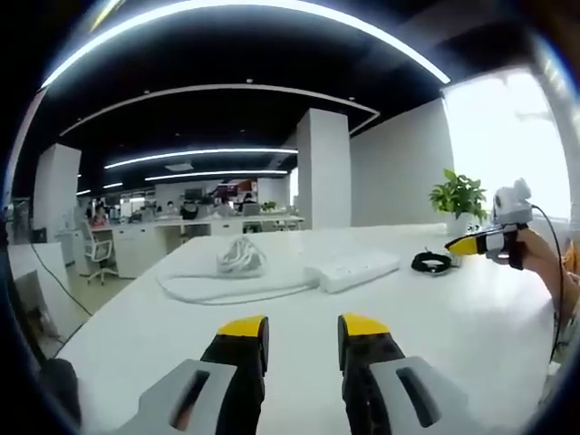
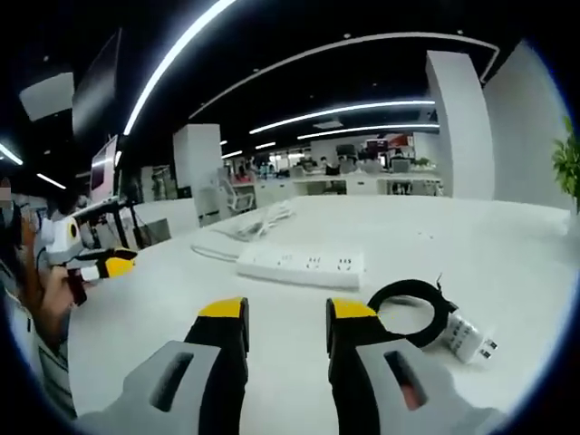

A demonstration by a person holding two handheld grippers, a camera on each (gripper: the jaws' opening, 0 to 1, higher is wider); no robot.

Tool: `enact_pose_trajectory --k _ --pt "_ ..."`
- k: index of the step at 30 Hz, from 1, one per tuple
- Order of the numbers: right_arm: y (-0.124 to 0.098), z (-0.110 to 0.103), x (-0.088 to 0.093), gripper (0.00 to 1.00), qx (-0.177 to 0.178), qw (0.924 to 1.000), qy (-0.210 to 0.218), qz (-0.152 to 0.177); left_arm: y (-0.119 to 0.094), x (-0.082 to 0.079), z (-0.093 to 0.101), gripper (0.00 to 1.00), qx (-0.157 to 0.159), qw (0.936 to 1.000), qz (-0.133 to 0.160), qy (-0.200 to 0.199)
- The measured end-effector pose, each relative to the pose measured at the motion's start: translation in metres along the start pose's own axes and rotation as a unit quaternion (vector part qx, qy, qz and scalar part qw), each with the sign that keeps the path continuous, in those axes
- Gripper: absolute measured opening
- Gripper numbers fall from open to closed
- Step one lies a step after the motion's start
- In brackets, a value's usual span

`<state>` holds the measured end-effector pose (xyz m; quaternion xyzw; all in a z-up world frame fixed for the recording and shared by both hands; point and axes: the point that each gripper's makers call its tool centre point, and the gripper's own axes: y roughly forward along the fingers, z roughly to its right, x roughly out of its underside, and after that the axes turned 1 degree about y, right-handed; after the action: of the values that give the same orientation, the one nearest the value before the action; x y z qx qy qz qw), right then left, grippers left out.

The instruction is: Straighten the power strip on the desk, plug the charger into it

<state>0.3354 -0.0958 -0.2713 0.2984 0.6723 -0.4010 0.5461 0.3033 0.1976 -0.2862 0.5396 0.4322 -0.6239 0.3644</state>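
Power strip [image 2: 301, 265] lies flat, long axis crosswise to both open, empty hand-held grippers, charger [image 2: 469, 337] beside it.

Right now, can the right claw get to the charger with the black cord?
Probably yes. The right claw is open and empty, and the charger with its coiled black cord lies just beside it on the bare white desk, with nothing between them.

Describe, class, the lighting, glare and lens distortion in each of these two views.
Left gripper view: the window blows out white with glare; the ceiling light strips bow into arcs from the fisheye lens. Right gripper view: light is even, the white power strip stays sharp, and the charger near the edge looks stretched.
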Motion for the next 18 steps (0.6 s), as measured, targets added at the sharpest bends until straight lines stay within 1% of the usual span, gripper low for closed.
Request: enact_pose_trajectory --k 7,12,18 --pt "0.007 0.005 0.001 0.34 0.004 1.0000 0.001 -0.005 0.004 -0.002 0.005 0.31 0.011 0.9999 0.002 0.006" --pt "0.009 0.011 0.000 0.34 0.013 0.9999 0.004 -0.002 0.006 0.002 0.004 0.31 0.013 0.9998 -0.008 0.012" --pt "0.012 0.016 0.002 0.34 0.018 0.9998 0.003 -0.004 0.007 0.005 0.003 0.31 0.015 0.9998 -0.009 0.006"
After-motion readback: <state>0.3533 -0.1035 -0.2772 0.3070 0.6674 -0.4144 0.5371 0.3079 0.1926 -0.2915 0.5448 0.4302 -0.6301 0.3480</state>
